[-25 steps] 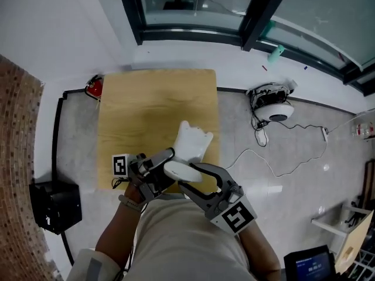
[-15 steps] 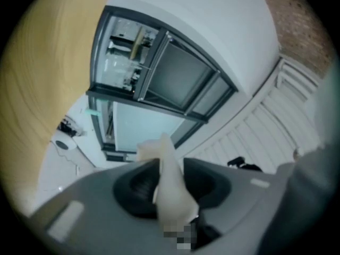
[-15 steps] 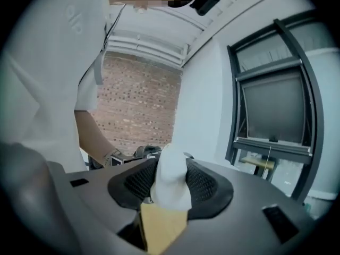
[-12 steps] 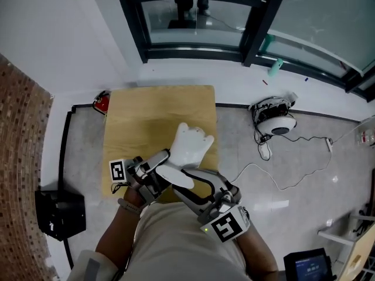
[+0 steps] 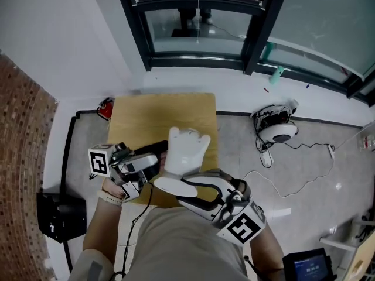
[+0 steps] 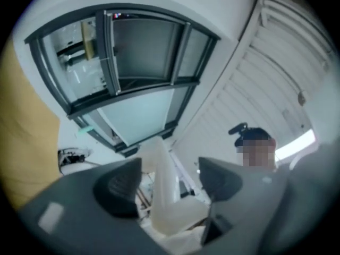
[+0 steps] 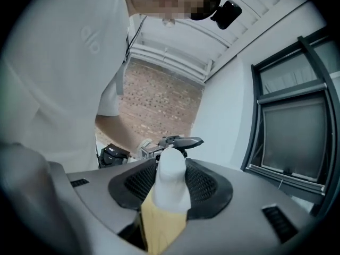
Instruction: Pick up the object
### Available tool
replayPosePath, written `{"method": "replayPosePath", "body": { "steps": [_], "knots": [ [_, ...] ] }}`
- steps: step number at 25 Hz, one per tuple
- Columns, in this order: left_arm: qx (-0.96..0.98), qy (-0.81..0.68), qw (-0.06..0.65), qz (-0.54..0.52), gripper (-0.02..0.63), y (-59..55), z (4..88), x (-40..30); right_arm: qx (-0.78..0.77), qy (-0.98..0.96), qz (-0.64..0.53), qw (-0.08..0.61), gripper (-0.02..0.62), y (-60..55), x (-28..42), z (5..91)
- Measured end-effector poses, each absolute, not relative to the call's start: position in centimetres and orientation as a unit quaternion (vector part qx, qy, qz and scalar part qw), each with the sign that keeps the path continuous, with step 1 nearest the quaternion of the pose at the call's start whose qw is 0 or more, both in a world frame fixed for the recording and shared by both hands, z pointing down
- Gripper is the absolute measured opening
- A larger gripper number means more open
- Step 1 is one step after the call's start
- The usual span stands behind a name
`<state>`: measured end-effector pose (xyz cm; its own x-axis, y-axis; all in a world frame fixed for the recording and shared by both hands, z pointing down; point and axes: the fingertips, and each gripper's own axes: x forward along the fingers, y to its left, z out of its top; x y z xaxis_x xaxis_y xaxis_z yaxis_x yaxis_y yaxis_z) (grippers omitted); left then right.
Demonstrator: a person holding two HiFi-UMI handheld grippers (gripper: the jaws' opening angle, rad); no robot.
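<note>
A white hand-shaped model (image 5: 185, 150) stands with its fingers pointing away from me, above the near edge of the wooden table (image 5: 146, 116). My right gripper (image 5: 190, 191) is shut on its wrist end; in the right gripper view the white model (image 7: 171, 182) is pinched between both black pads. My left gripper (image 5: 155, 156) sits just left of the model, and its jaws are opening. In the left gripper view the model (image 6: 162, 195) rises between the two pads (image 6: 116, 187) without being pressed.
A red object (image 5: 105, 107) lies at the table's far left corner. A white round device (image 5: 278, 126) with cables sits on the floor to the right. A black box (image 5: 58, 215) stands at the left by the brick wall. Dark window frames (image 5: 199, 57) run beyond the table.
My left gripper has let go of the model's wrist end, opened and drawn off to the left. The right gripper now holds the model alone, a little farther from me.
</note>
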<state>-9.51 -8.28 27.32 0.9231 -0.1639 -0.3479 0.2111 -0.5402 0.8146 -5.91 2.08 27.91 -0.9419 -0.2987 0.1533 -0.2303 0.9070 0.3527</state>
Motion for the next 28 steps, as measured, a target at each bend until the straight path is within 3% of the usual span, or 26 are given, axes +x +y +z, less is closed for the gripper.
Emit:
{"method": "replayPosePath", "body": {
  "steps": [4,7,8,12,14,21,28],
  "knots": [
    [0.889,0.035,0.446,-0.096,0.415,-6.1,27.1,-6.4,0.089,-0.970,-0.200,0.107,0.179,3.4,-6.4,26.7],
    [0.899,0.059,0.431,-0.042,0.432,-4.5,27.3,-3.6,0.039,-0.965,-0.228,0.126,0.179,5.0,-7.6,27.1],
    [0.896,0.063,0.438,-0.039,0.363,-4.5,27.3,-3.2,0.036,-0.964,-0.230,0.127,0.179,5.1,-7.7,27.2],
    [0.876,0.042,0.479,-0.036,0.308,-5.3,28.5,-3.0,0.054,-0.962,-0.224,0.147,0.179,3.9,-7.2,28.5],
    [0.875,0.028,0.482,-0.024,0.199,-5.3,29.1,-2.6,0.057,-0.961,-0.220,0.160,0.179,3.6,-6.9,29.5],
    [0.869,0.019,0.494,0.013,0.190,-5.2,30.8,-1.8,0.057,-0.970,-0.192,0.140,0.181,3.8,-7.0,29.8],
    [0.833,0.020,0.553,-0.006,0.187,-5.8,30.4,-0.3,0.095,-0.953,-0.254,0.133,0.183,3.5,-8.5,28.1]
  ]
}}
